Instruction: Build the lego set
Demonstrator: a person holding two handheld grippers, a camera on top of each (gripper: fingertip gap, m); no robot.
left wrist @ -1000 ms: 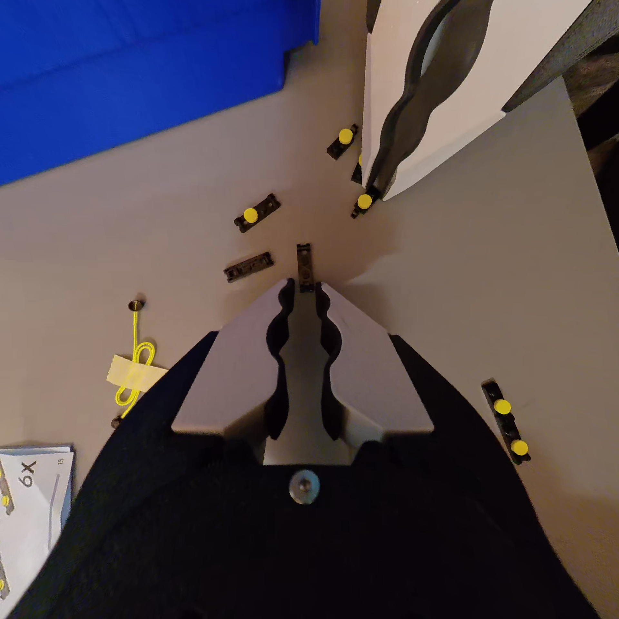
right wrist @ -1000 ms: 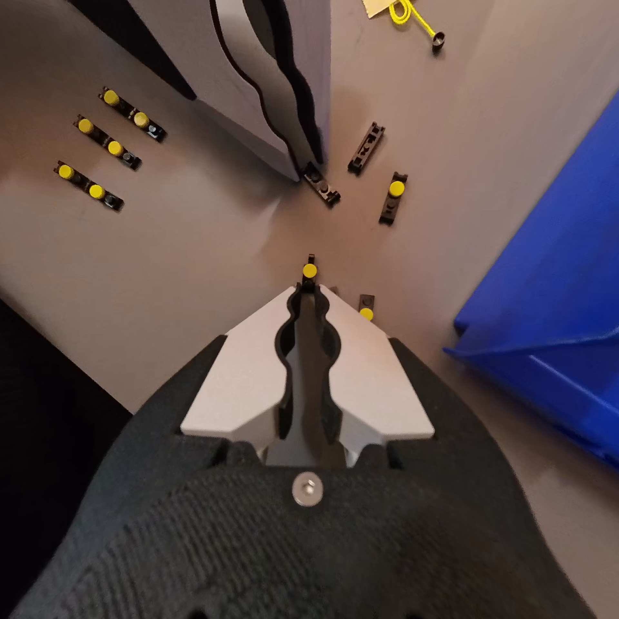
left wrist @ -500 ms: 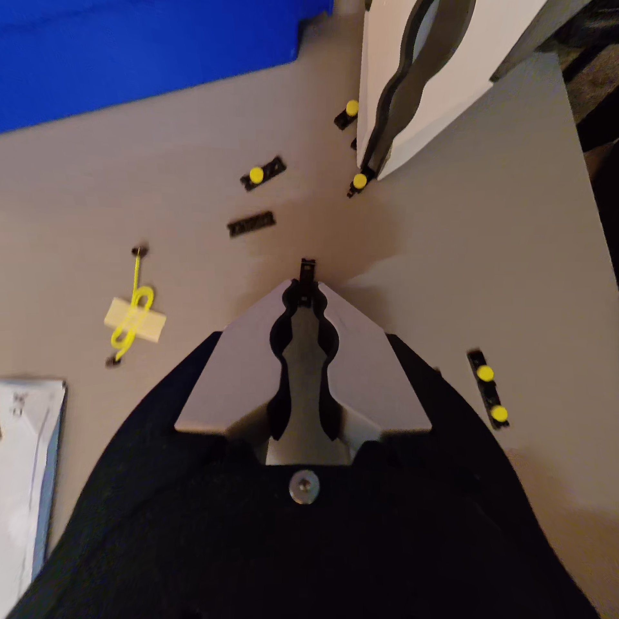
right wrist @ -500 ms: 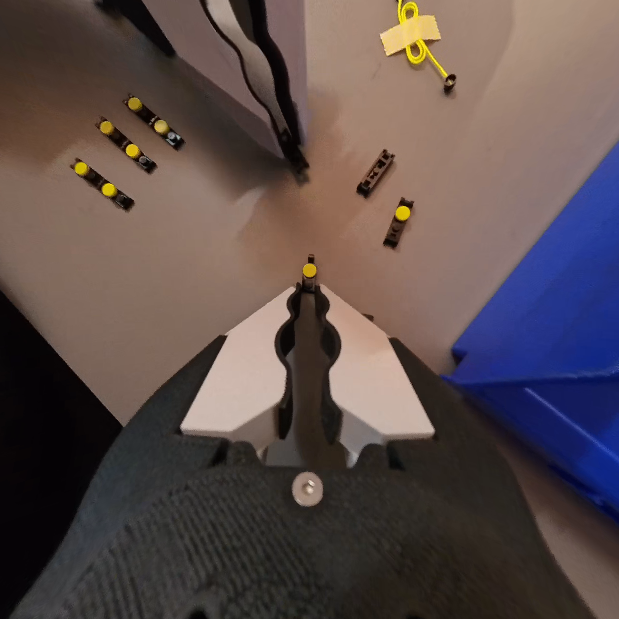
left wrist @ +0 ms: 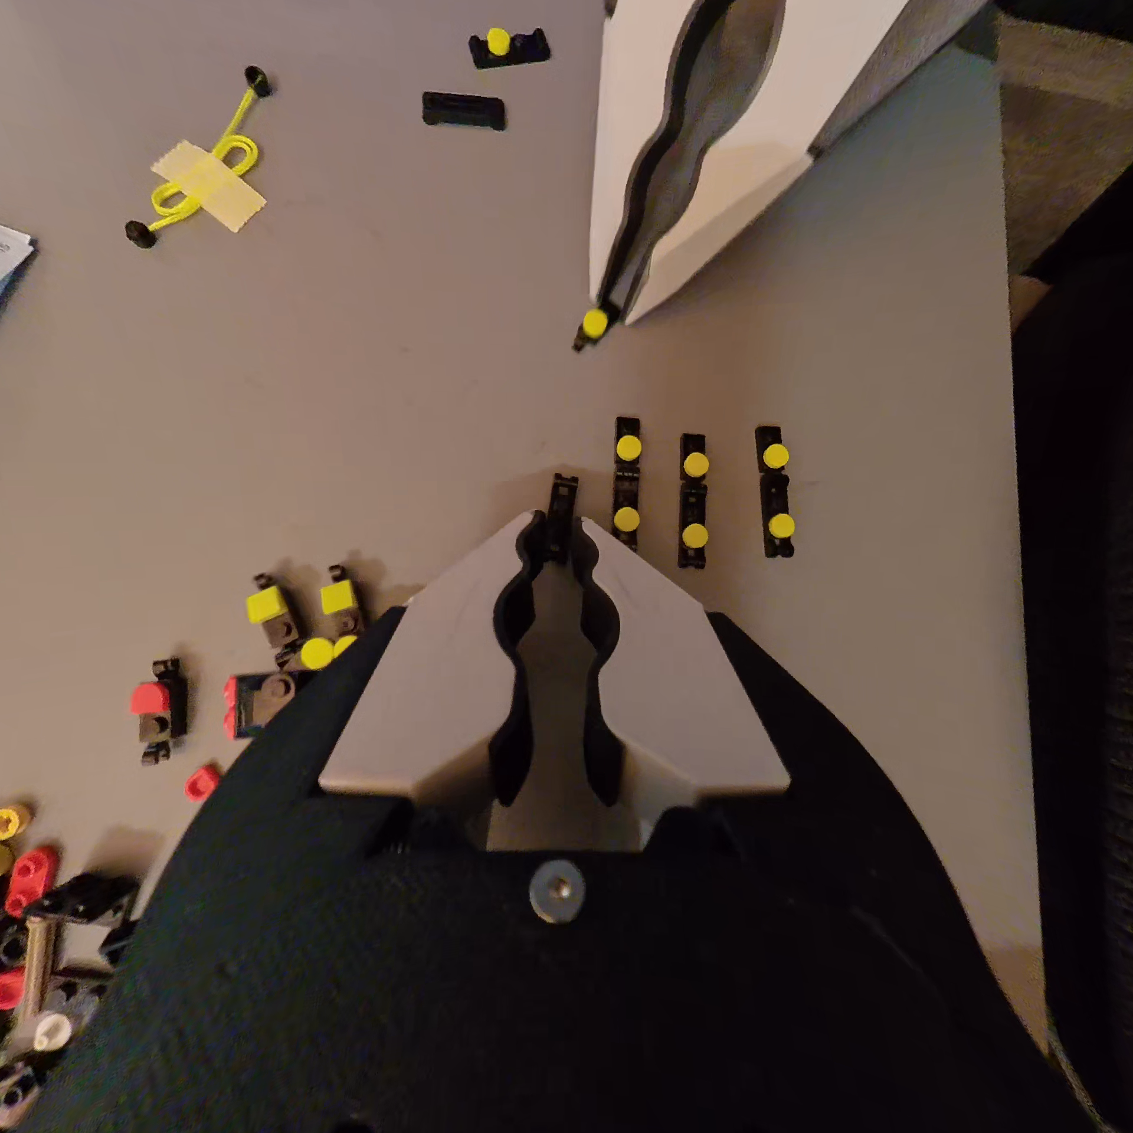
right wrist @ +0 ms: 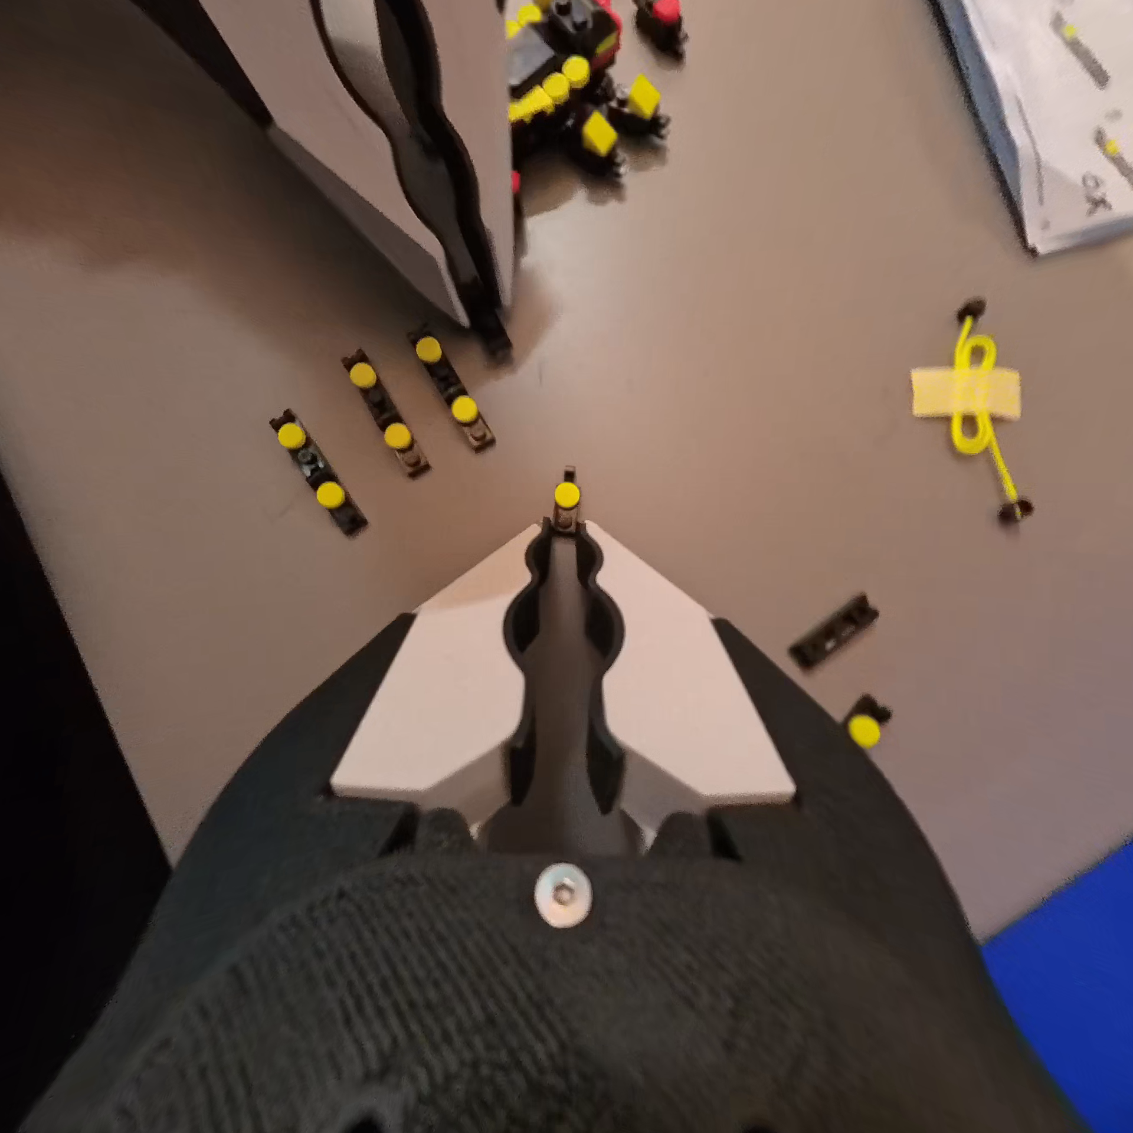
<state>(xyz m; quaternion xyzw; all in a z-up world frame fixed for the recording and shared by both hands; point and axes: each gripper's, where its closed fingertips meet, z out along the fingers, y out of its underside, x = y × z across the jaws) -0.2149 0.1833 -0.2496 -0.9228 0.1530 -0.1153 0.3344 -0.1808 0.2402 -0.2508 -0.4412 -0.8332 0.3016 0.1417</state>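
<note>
Dim warm light, soft shadows, wide-angle warping, blurred edges.

3 studded strips (left wrist: 693,498) lie side by side on the table (left wrist: 368,380), just right of the left gripper (left wrist: 561,521). Loose bricks (left wrist: 276,637) cluster left; tied string (left wrist: 202,178) far left, behind.

**Two wrist views over one grey tabletop**

The table (left wrist: 368,380) is looked down on steeply and closely along each gripper's fingers. The views face each other. Shared are the three studded black strips (left wrist: 693,499) (right wrist: 386,414), the yellow cord (left wrist: 202,178) (right wrist: 975,398) and the opposite gripper.
</note>
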